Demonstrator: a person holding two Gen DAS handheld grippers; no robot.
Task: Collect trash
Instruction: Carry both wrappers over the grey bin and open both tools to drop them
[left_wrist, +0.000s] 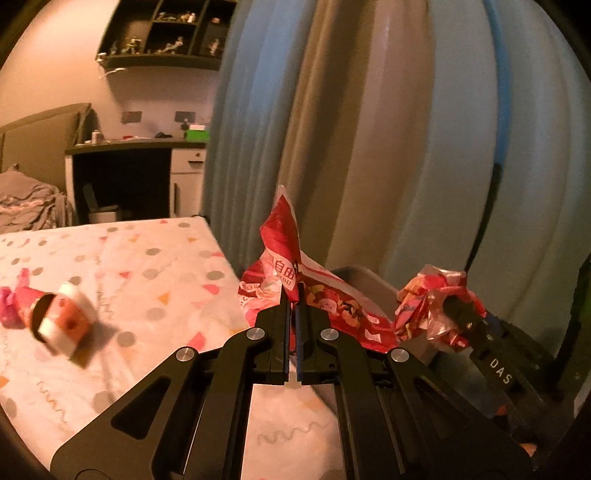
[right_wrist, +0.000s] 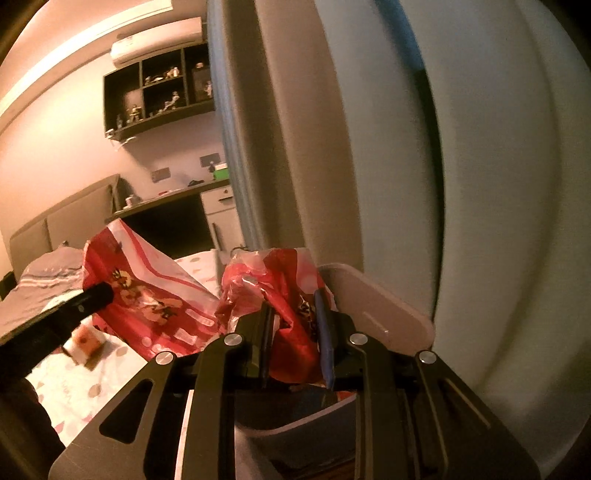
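Note:
My left gripper (left_wrist: 292, 295) is shut on a flat red snack wrapper (left_wrist: 291, 254) and holds it upright over the bed's right edge; the wrapper also shows in the right wrist view (right_wrist: 147, 291). My right gripper (right_wrist: 293, 314) is shut on a crumpled red wrapper (right_wrist: 284, 288), held above an open grey bin (right_wrist: 384, 306); this crumpled wrapper also shows in the left wrist view (left_wrist: 432, 302). A small red and white carton (left_wrist: 61, 321) lies on the bed at the left.
The bed has a white dotted sheet (left_wrist: 147, 266). Pale curtains (left_wrist: 369, 129) hang close behind the bin. A desk (left_wrist: 136, 147) and a wall shelf (left_wrist: 166, 33) stand at the far wall. A grey blanket (left_wrist: 26, 203) lies at the far left.

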